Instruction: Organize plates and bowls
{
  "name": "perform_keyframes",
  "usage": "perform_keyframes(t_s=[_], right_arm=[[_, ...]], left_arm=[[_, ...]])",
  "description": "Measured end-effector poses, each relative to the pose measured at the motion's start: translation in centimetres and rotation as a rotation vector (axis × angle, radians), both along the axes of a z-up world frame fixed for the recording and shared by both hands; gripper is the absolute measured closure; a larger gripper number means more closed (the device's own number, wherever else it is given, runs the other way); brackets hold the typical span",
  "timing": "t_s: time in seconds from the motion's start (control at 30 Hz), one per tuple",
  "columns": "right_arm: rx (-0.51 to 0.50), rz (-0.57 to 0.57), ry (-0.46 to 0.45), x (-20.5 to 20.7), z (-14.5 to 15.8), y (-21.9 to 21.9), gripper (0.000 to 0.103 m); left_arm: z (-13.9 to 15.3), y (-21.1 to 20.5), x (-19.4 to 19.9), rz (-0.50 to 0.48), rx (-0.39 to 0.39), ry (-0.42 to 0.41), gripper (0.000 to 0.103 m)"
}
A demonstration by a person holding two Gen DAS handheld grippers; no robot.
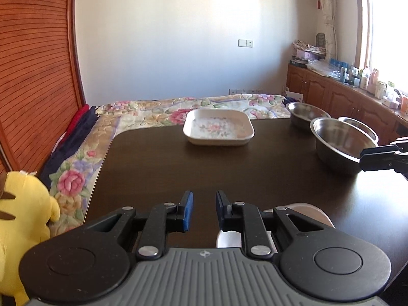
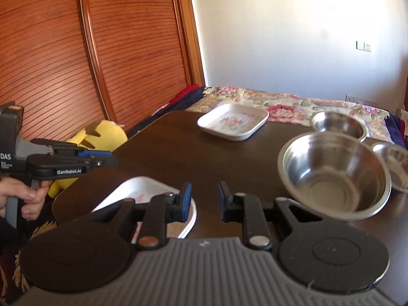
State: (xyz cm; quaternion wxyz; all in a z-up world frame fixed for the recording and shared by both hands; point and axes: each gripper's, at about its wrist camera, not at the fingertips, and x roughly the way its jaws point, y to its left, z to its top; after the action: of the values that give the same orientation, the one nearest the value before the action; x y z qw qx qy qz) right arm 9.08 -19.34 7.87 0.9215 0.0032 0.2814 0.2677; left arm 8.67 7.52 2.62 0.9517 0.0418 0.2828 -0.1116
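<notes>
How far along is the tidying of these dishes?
Nothing looks stacked yet. Both the left gripper and right gripper are open and empty. Still left: two square plates lie apart, and three steel bowls stand separately on the table.

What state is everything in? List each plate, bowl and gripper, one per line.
far square plate: upright, empty, on the table
near square plate: upright, at the table's near edge, partly hidden
large steel bowl: upright, empty, not nested
far steel bowl: upright, empty, not nested
right steel bowl: upright, not nested, partly out of frame
left gripper: slightly open, holding nothing
right gripper: slightly open, holding nothing
</notes>
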Motion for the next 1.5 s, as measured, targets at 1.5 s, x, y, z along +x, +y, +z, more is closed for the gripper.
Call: perform_keyframes(t_s=[1.5], right_arm=[[-0.123,-0.076,0.231,21.4,-2.6,5.3,0.068]], left_arm=[[-4.7,-0.3,24.3,-0.041,-0.024,0.115,0.068]])
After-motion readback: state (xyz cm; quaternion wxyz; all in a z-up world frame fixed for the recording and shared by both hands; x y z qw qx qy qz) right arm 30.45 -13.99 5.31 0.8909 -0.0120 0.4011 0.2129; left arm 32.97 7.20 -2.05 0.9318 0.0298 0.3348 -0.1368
